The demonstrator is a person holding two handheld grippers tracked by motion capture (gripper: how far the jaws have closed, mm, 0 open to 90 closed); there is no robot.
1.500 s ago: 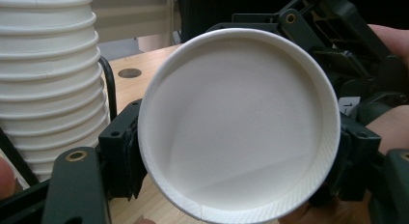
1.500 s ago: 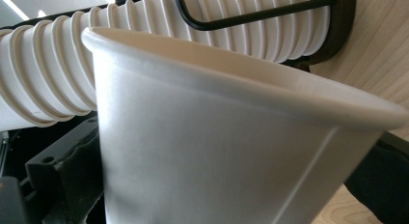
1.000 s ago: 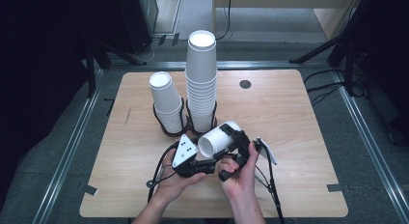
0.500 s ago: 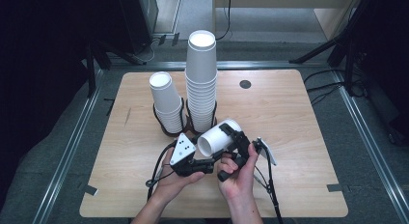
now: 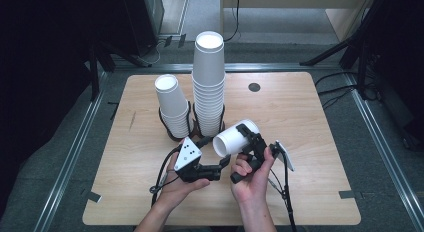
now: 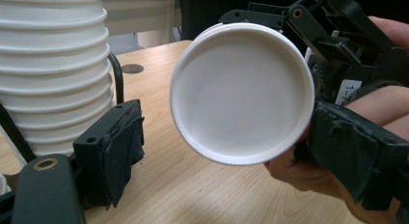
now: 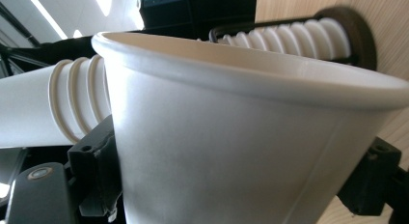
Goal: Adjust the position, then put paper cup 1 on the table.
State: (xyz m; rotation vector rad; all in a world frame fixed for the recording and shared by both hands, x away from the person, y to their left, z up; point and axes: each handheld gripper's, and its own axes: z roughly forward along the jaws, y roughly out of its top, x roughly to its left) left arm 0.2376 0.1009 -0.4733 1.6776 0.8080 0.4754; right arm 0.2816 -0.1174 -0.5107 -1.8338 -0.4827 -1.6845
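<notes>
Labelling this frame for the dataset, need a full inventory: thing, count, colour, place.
Single white paper cup: one, white, lying sideways between the right gripper's jaws, above the table's near middle.
Tall stack of white paper cups: one stack, white, upside down in a black wire holder, table centre.
Short stack of white paper cups: one stack, white, upside down in a second black wire holder, left of the tall stack.
Light wooden table: one, pale wood, rounded corners.
Round dark hole: one, far right part of the tabletop.
Left gripper: one, black with grey plate, jaws open toward the cup's base.
Right gripper: one, black, shut on the single cup.
Hands: two, near edge.
</notes>
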